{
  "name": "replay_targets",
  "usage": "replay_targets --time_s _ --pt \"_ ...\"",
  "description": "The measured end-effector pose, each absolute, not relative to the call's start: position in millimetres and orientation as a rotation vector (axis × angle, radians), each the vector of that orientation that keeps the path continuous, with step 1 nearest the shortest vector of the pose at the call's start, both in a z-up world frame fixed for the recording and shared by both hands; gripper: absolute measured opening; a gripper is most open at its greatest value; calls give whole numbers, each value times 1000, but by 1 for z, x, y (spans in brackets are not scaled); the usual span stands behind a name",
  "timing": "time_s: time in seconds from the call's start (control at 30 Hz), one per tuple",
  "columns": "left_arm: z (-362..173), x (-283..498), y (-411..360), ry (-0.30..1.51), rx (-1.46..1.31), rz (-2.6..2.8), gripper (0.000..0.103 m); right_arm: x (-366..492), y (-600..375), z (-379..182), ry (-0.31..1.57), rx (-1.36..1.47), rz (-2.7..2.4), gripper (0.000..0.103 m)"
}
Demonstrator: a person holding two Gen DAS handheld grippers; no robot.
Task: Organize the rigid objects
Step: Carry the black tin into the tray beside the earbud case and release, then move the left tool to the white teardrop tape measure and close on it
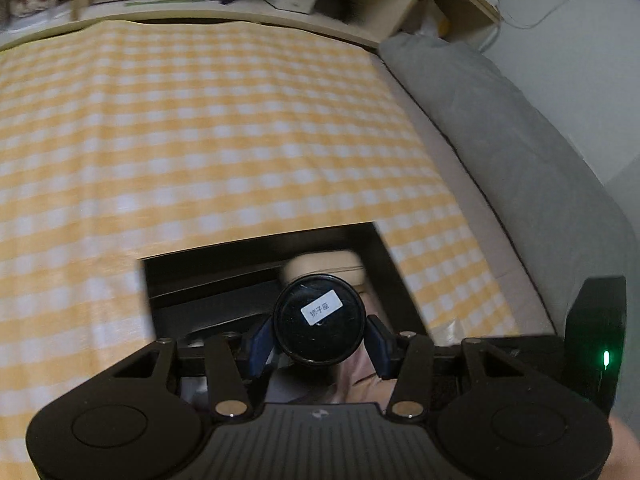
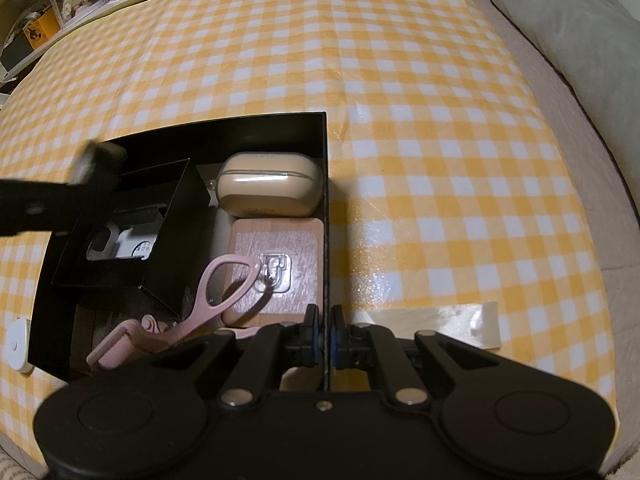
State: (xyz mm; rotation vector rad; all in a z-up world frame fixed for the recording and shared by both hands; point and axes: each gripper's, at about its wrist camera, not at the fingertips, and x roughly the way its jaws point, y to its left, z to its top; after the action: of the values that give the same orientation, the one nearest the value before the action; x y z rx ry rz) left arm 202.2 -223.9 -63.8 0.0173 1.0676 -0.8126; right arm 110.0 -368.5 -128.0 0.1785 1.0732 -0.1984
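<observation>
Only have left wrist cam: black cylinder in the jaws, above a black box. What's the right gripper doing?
Observer: The right gripper is shut on the right wall of the black box.
Operator: My black cylinder hides most of the box. I can see only a beige blur. What's in there?
Observer: The blur is a beige case in the far right corner. A wooden block lies just nearer, with a pink handled tool lying across it.
</observation>
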Motion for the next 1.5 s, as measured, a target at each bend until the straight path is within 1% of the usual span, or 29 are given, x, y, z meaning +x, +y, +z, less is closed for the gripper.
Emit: replay_targets --time_s 0.2,0.37,0.43,0.47,0.5,0.73,0.83,1.03,1.1,1.3,1.37,1.5 --pt "-73 201 -264 1084 18 -840 50 111 -367 -129 1072 180 -196 6" --pt "-79 203 -273 1074 13 -822 51 110 -370 -129 1071 187 -191 6" --pt "-82 205 -274 1084 -17 -801 57 110 -371 -128 1070 191 -189 6" --pt "-84 207 -274 1098 -32 -792 66 109 -372 -128 1070 193 -189 6" --pt "-85 208 -273 1105 -46 -782 71 110 -371 -129 1069 194 -189 6" --pt "-85 207 -264 1118 -35 -763 72 111 -374 -130 1069 196 -189 6" --pt "-81 204 -257 1118 -27 -765 75 111 -374 -130 1069 195 -190 6" --pt "-73 196 -246 1113 -21 -770 86 110 -374 -130 1068 202 -191 6" --pt "-70 193 -242 1104 -21 -767 91 110 -375 -130 1067 201 -192 6" --pt "-57 187 -226 1089 -15 -766 101 111 -374 -130 1067 202 -193 6" --pt "-53 183 -222 1081 -3 -775 103 110 -375 -130 1067 202 -194 6" --pt "-45 173 -210 1056 25 -794 103 111 -377 -130 1065 198 -193 5"
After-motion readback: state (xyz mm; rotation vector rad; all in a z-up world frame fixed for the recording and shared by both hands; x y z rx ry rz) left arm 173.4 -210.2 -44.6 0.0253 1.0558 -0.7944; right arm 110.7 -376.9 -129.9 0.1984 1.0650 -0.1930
